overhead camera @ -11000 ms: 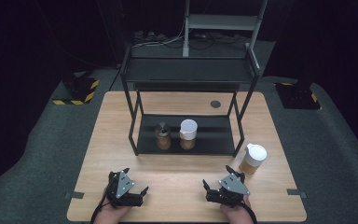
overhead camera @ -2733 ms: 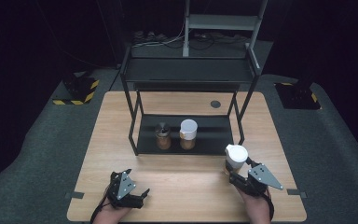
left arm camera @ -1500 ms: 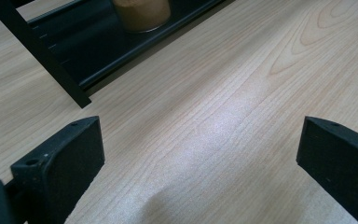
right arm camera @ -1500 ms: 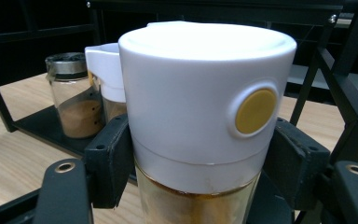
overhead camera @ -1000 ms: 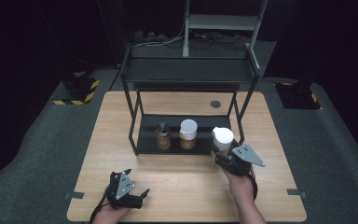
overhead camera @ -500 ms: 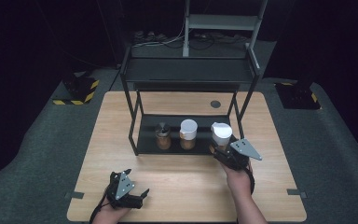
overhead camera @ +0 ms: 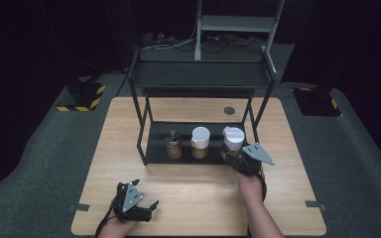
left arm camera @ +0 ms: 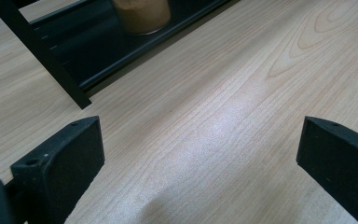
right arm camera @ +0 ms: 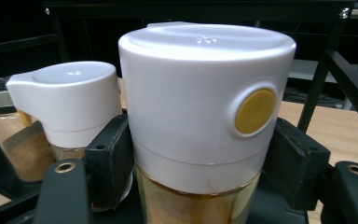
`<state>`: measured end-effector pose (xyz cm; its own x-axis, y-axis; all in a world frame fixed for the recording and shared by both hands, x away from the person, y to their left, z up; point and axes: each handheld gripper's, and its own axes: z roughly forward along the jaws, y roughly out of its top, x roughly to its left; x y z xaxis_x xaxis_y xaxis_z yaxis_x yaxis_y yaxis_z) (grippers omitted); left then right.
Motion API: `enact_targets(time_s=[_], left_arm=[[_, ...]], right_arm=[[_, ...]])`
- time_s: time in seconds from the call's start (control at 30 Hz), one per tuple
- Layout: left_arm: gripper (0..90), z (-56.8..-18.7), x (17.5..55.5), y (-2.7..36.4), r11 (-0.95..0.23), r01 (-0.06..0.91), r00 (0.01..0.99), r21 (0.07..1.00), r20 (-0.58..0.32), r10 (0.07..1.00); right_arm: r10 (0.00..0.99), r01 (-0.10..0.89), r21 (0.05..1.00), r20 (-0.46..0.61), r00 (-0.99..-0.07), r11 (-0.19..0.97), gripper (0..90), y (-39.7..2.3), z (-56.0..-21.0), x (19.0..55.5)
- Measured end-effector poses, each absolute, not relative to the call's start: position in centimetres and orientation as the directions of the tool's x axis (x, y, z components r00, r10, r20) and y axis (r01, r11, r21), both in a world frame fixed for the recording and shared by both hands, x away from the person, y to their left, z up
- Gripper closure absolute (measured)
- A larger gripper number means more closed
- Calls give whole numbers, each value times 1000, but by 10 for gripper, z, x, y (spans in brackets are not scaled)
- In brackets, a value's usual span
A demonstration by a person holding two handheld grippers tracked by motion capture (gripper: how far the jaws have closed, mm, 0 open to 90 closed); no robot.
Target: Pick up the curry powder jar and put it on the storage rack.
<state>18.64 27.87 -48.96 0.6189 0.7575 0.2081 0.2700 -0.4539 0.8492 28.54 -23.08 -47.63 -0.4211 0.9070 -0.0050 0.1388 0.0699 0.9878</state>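
My right gripper (overhead camera: 232, 153) is shut on a white-lidded jar (overhead camera: 233, 139) of brown powder, holding it at the right end of the black rack's lower shelf (overhead camera: 154, 148). In the right gripper view the jar (right arm camera: 200, 121) sits between both pads, its lid bearing a yellow button, with a second white-lidded jar (right arm camera: 67, 105) just to its left. That second jar (overhead camera: 200, 142) and a small metal-capped jar (overhead camera: 173, 144) stand on the shelf. My left gripper (overhead camera: 146, 208) rests open near the table's front edge, jaws wide over bare wood (left arm camera: 214, 130).
The black two-level rack (overhead camera: 201, 74) stands at the middle back of the wooden table (overhead camera: 297, 198); its legs flank the shelf. A round cable hole (overhead camera: 229, 110) lies behind it. Yellow-black floor blocks (overhead camera: 82, 96) sit off the table's left.
My right gripper has carried the white-lidded jar from the table's right side leftward and forward to the shelf's right end. The left gripper has stayed put.
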Motion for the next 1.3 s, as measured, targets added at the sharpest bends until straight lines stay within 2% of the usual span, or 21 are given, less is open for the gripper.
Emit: enact_targets(time_s=[1.3], left_arm=[[11,-491,186,283,-433,270,622,860,188,760]], right_arm=[[922,185,979,-4,-387,82,303,-208,-489,316]])
